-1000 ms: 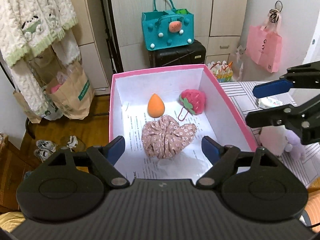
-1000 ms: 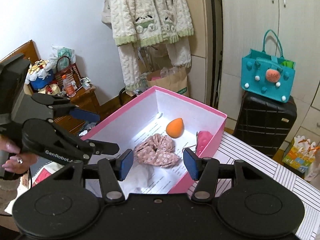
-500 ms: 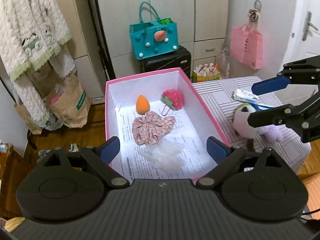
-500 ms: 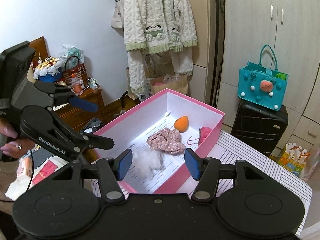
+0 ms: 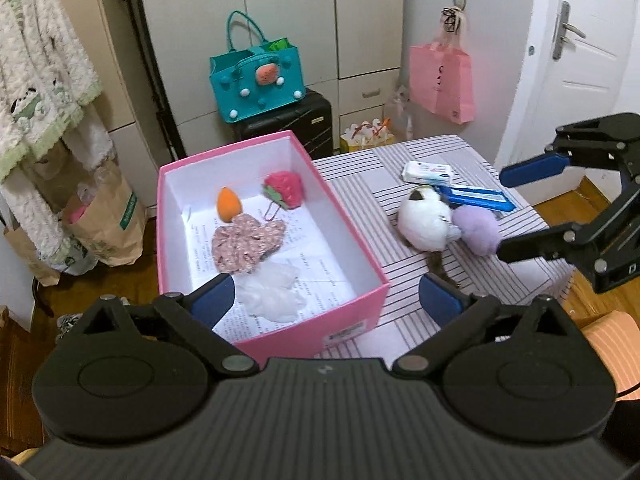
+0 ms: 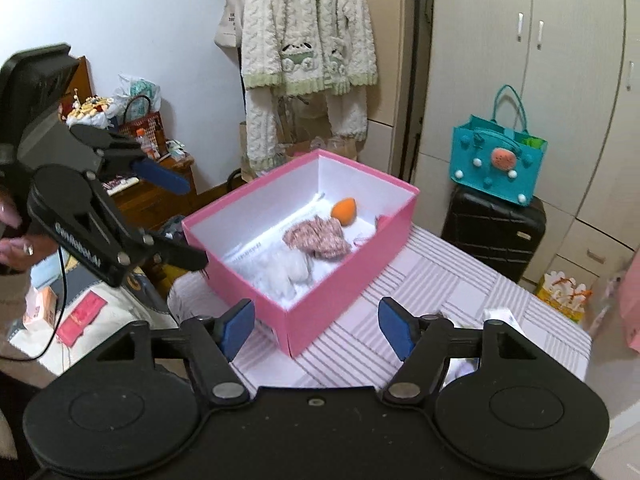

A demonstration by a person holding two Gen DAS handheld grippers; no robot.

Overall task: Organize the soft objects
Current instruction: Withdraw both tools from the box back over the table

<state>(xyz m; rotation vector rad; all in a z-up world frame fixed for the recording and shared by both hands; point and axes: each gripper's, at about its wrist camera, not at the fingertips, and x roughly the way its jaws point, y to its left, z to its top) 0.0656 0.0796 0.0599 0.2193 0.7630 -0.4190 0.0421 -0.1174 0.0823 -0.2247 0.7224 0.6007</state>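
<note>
A pink box (image 5: 352,240) (image 6: 344,280) sits on the striped table. It holds an orange sponge (image 5: 228,204), a red strawberry plush (image 5: 286,190), a floral scrunchie (image 5: 246,242) and a white crumpled soft piece (image 5: 272,290). A white plush toy (image 5: 426,222) and a purple pompom (image 5: 478,228) lie on the table to the right of the box. My left gripper (image 5: 324,300) is open and empty above the box's near end. My right gripper (image 6: 316,328) is open and empty near the box's corner; it also shows in the left wrist view (image 5: 520,208).
A white packet (image 5: 428,172) and a blue flat item (image 5: 476,198) lie on the striped table (image 5: 400,300) behind the toys. A teal bag (image 5: 256,80) sits on a black suitcase (image 5: 296,120). A pink bag (image 5: 442,76) hangs at right.
Both grippers have pulled back and up from the box, staying open. The white soft piece now lies in the box's near end, and the toys on the table have come into view.
</note>
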